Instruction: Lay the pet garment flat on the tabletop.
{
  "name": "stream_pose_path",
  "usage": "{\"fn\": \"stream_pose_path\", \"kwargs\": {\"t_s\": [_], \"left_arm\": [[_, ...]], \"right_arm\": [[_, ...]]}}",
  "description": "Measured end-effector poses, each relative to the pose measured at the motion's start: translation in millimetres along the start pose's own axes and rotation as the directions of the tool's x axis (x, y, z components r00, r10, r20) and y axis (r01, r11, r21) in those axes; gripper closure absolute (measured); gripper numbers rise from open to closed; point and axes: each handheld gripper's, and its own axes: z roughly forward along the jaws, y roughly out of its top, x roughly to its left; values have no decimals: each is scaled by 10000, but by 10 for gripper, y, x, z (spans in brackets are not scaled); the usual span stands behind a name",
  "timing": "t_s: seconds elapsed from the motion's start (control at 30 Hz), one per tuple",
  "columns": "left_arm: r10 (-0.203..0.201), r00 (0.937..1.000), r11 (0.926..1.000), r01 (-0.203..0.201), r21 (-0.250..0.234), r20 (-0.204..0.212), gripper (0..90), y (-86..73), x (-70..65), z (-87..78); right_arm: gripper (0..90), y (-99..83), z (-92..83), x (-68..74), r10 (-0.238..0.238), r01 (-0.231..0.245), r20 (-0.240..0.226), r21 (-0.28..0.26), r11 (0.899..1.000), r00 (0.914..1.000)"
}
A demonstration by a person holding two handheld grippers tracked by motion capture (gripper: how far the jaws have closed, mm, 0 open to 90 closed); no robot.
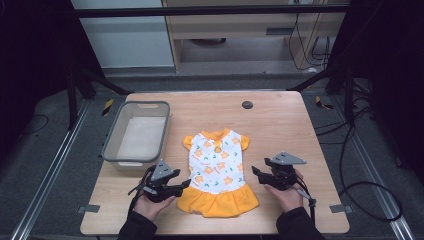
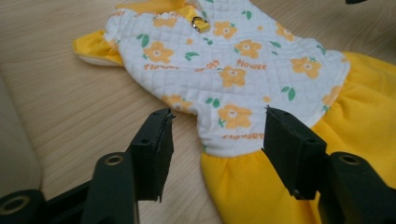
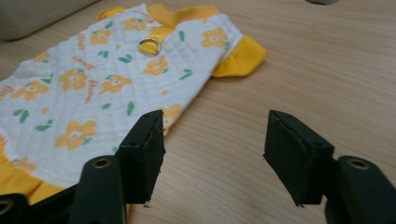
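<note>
High view: small pet dress (image 1: 218, 170) lies flat, spread out near centre-front of the wooden table (image 1: 280, 120), neck end away from the person, yellow skirt toward them. Looks smoothed, no obvious bunching. L gripper (image 1: 186, 184) sits just beside the skirt's left edge, R gripper (image 1: 256, 171) near the right edge w/ a strip of bare wood between. Both in the person's hands, neither on cloth. Judgement: laying-out step looks done; what's left prob. folding and/or moving it to the bin. No fold made yet.
Grey plastic bin (image 1: 112, 135) at table's left-rear, well apart from dress. Inside looks bare, pale floor, nothing in it as far as I can tell.

Left gripper view: jaws stand apart, nothing between the pads. Dress (image 2: 224, 65) lies ahead and under: waist seam where white quilted flower top meets yellow skirt falls in the gap, but the jaws sit above it, no pinch. Small metal ring (image 2: 200, 23) near collar. Pale bin wall (image 2: 14, 154) at frame's left edge.

Right gripper view: jaws apart too, bare wood between them. Dress (image 3: 93, 88) off to the left, its edge just past the left jaw; yellow sleeve (image 3: 240, 56) lies flat. Bin corner (image 3: 37, 14) top left, contents hidden from here.
</note>
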Motion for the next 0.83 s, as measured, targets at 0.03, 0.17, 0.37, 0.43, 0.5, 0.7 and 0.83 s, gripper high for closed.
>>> {"fn": "stream_pose_path", "kwargs": {"t_s": [0.03,0.17,0.37,0.43,0.5,0.7,0.83], "left_arm": [[0,10000,10000,0,0,0,390,0,0,0],[-129,9997,9999,127,-75,-206,343,-86,74,-129],[-338,9980,9994,339,7,-532,313,-221,187,-283],[-339,9976,9994,342,38,-610,309,-246,208,-307],[-353,9963,9993,363,106,-779,305,-297,246,-353],[-633,9909,9978,651,112,-1185,291,-433,370,-503],[-868,9874,9959,892,126,-1322,287,-499,438,-567]], "right_arm": [[359,0,0,0,0,0,0,0,10000,10000],[283,-54,-94,-139,316,-316,358,-11,9995,9989],[239,-157,-201,-290,677,-676,649,-35,9977,9956],[223,-185,-233,-325,757,-756,720,-43,9971,9945],[216,-197,-249,-338,810,-807,745,-72,9967,9939],[173,-269,-310,-405,833,-837,956,0,9965,9919],[164,-297,-350,-440,841,-842,1069,-36,9964,9907]]}}
